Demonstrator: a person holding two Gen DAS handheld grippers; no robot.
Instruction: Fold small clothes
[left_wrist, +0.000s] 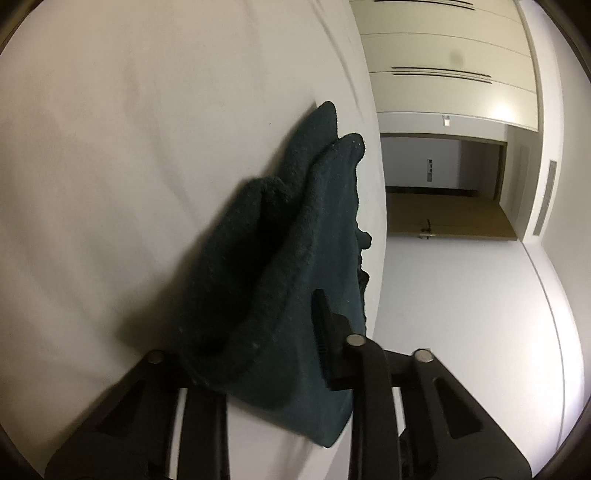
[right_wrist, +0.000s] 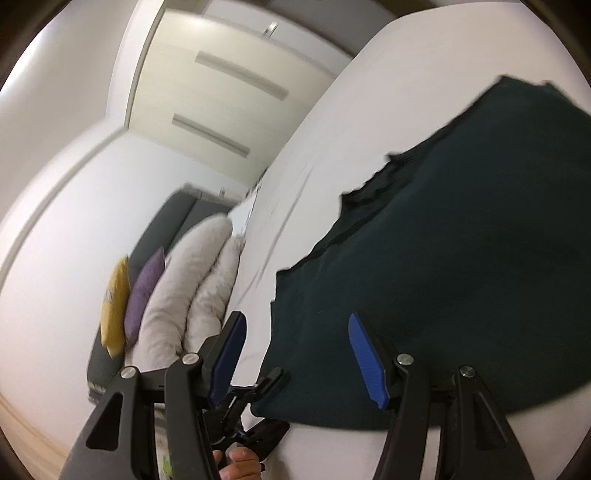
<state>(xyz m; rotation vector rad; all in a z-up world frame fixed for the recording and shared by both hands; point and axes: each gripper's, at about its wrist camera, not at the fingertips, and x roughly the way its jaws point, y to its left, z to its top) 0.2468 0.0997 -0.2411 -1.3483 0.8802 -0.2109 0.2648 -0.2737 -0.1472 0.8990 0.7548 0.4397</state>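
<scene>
left gripper was clamped on the bunched dark green garment; only the right view showed right gripper spread apart, plus pillows.

The dark green garment is looking like nubbly matt knit cloth, the bed sheet smooth matt fabric, the door showing wood.

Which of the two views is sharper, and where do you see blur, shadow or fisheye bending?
Left wrist view: sharper; the dark green cloth shows its knit texture and casts a soft shadow on the white bed sheet; wardrobe lines curve toward the rim. Right wrist view: motion blur smears the cloth edge, the pillows and the wardrobe.
</scene>
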